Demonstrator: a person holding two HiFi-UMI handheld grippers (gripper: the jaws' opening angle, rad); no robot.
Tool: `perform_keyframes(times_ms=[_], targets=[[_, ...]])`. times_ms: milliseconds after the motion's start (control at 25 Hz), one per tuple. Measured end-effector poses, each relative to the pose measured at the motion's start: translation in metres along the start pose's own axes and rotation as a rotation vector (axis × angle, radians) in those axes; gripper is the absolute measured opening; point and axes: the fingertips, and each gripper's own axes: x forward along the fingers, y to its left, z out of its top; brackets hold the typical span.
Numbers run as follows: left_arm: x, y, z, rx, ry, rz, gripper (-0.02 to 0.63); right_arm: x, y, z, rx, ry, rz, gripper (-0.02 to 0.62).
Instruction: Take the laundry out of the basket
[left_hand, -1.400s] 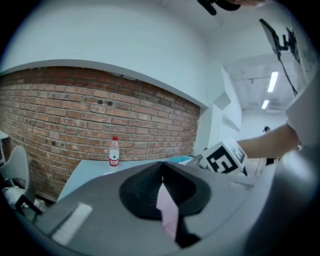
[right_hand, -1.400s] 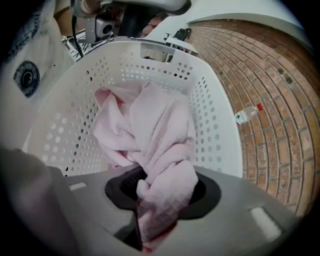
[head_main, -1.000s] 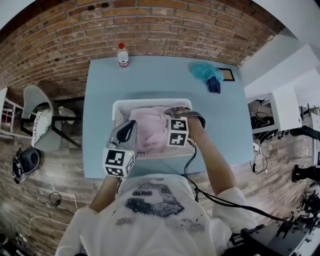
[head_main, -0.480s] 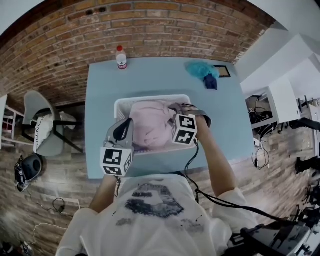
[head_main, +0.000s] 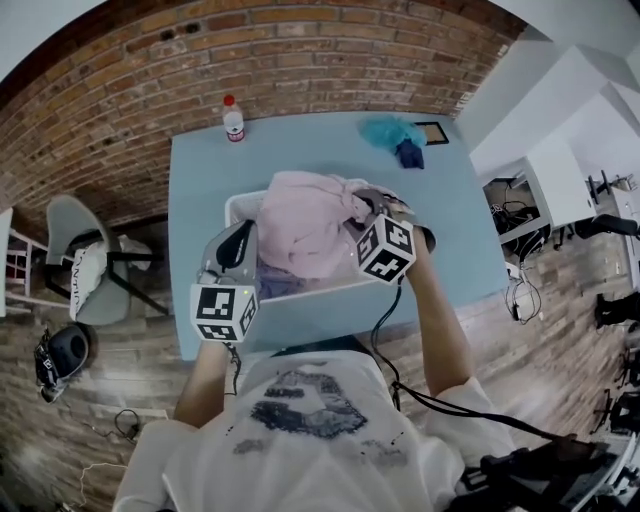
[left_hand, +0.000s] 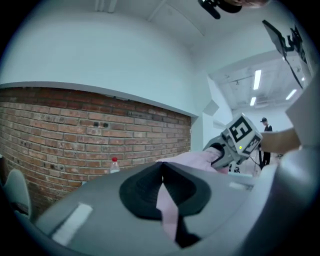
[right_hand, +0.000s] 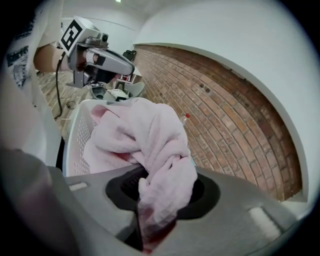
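Note:
A large pale pink garment (head_main: 305, 222) hangs bunched above the white laundry basket (head_main: 310, 300) on the light blue table (head_main: 195, 200). My right gripper (head_main: 367, 207) is shut on its right side; in the right gripper view a thick fold of the pink garment (right_hand: 150, 145) is clamped in that gripper (right_hand: 155, 210). My left gripper (head_main: 243, 245) sits at the basket's left edge. In the left gripper view its jaws (left_hand: 162, 192) pinch a thin strip of the pink garment (left_hand: 187, 159). More fabric lies in the basket below.
A clear bottle (head_main: 233, 118) with a red cap stands at the table's far edge. A teal cloth (head_main: 388, 130) with a dark blue item (head_main: 408, 153) lies at the far right corner. A chair (head_main: 70, 250) stands left of the table, against the brick wall.
Both grippers have risen, the right one more and with a roll. The pink garment has come up from inside the basket and now bulges above its rim.

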Motion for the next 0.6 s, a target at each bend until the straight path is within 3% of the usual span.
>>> perform_keyframes(times_ms=[200, 600], targets=[[0.010, -0.015, 0.013, 0.020, -0.015, -0.051, -0.011, -0.027, -0.024, -0.012, 0.140, -0.021, -0.137, 0.149], [0.041, -0.064, 0.031, 0.034, -0.036, -0.137, -0.011, -0.090, -0.055, -0.049, 0.368, -0.115, -0.297, 0.149]])
